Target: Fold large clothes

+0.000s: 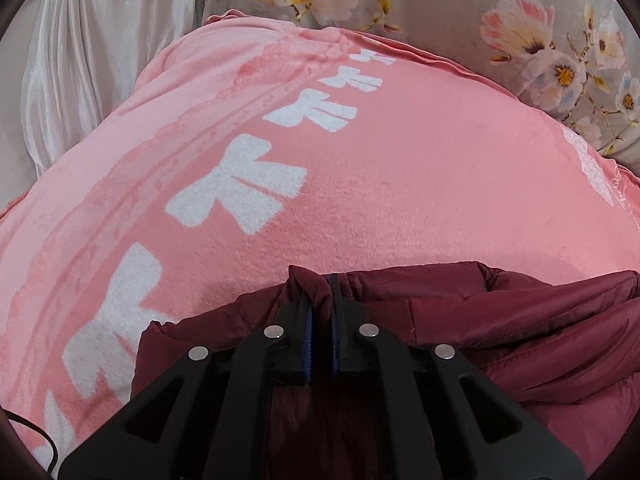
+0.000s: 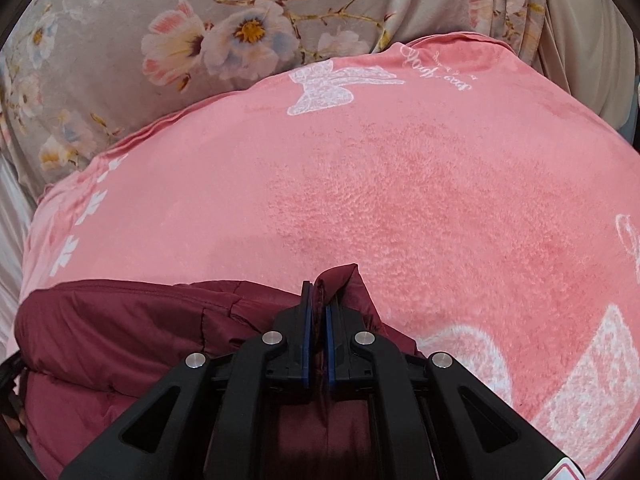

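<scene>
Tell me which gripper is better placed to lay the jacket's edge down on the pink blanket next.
Neither clearly: left gripper and right gripper each pinch a fold of the maroon jacket over the pink blanket.

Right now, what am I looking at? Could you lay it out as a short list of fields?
garment: maroon padded jacket, lying on the blanket
surface: pink blanket with white bow prints
behind: floral bedding
left gripper: shut on a pinched fold of the jacket's edge
right gripper: shut on another fold of the same jacket
folding: not finished; both grippers hold the jacket's edge
</scene>
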`<state>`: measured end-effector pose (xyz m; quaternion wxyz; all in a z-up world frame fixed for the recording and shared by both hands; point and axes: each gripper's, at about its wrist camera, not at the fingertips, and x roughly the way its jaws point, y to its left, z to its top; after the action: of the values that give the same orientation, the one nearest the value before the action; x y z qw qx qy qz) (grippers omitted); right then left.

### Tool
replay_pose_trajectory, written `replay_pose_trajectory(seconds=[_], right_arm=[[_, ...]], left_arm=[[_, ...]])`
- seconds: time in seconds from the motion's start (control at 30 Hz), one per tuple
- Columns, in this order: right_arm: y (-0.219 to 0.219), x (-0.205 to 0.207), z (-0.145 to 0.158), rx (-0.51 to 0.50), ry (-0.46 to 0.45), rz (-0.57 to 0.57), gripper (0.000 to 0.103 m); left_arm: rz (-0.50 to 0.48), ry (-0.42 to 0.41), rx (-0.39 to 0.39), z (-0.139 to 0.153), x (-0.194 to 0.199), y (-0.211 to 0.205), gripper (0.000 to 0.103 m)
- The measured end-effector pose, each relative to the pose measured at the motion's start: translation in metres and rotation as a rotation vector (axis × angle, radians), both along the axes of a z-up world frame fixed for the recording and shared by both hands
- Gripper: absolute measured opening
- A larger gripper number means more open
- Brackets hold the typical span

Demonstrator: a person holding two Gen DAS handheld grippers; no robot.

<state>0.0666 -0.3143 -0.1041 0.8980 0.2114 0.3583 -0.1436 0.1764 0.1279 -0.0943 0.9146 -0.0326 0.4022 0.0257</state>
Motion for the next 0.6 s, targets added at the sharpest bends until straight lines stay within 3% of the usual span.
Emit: replay_pose_trajectory(seconds=[0.13, 0.17, 0.2, 0.27, 0.3, 0.37, 0.47, 0.53, 0.6], right_arm=[[-0.008, -0.018, 0.021, 0.039, -0.073, -0.026, 0.013], [-0.007, -0.029, 0.036, 0.027, -0.123, -0.042, 0.023], [-0.003, -0.042, 0.054, 0.001, -0.181, -0.053, 0.029], [0.011, -0.058, 0.083, -0.045, -0.256, -0.021, 0.029], [0.019, -0.063, 0.094, -0.062, -0.280, 0.003, 0.029], [0.047, -0.070, 0.115, -0.100, -0.326, 0.079, 0.029], [0.101, -0.061, 0.123, -0.127, -0.303, 0.238, 0.026], [0.135, -0.052, 0.115, -0.142, -0.267, 0.336, 0.021], [0.171, -0.039, 0.099, -0.180, -0.213, 0.428, 0.017]], left_arm=[[-0.006, 0.002, -0.061, 0.007, -0.001, 0.010, 0.013], [-0.002, -0.004, -0.073, 0.016, -0.005, 0.014, 0.016], [0.008, -0.030, -0.075, 0.029, -0.013, 0.019, 0.028], [0.036, -0.132, -0.059, 0.061, -0.033, 0.024, 0.055], [0.036, -0.197, -0.055, 0.081, -0.045, 0.025, 0.060], [0.018, -0.260, -0.049, 0.110, -0.060, 0.020, 0.060], [-0.098, -0.302, -0.091, 0.143, -0.079, -0.008, 0.060], [-0.197, -0.272, -0.105, 0.141, -0.082, -0.037, 0.060], [-0.274, -0.209, -0.099, 0.121, -0.078, -0.070, 0.060]])
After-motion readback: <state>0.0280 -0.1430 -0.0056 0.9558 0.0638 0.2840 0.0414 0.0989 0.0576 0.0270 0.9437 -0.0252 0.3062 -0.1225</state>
